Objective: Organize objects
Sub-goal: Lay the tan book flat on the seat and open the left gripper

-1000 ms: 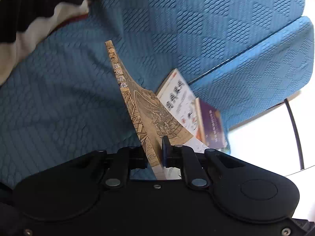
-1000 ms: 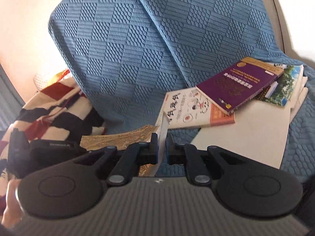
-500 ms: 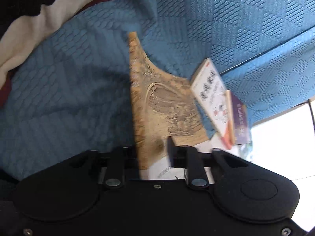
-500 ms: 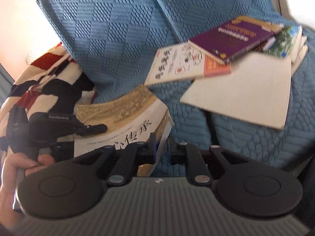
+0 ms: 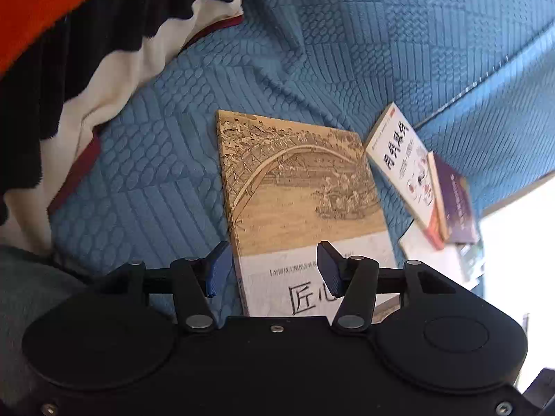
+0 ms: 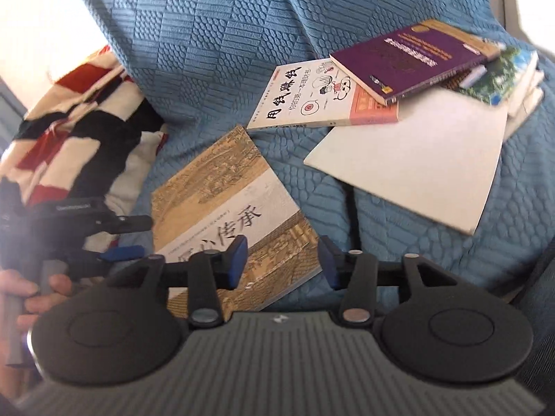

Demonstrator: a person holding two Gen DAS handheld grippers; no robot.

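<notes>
Blue quilted sofa cover fills both views, a striped blanket at ten o'clock. On it the tan book lies flat beneath both grippers: left gripper and right gripper have jaws opening, pads clear of it. A book pile lies at two o'clock.

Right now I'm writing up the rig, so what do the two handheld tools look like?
Both tools share a build: a wide black body with two round discs, black linkage arms with silver pivots, and blue pads. The left tool has a smooth black body; the right tool has a ribbed grey top with a small logo. No cables or sleeves show.
</notes>
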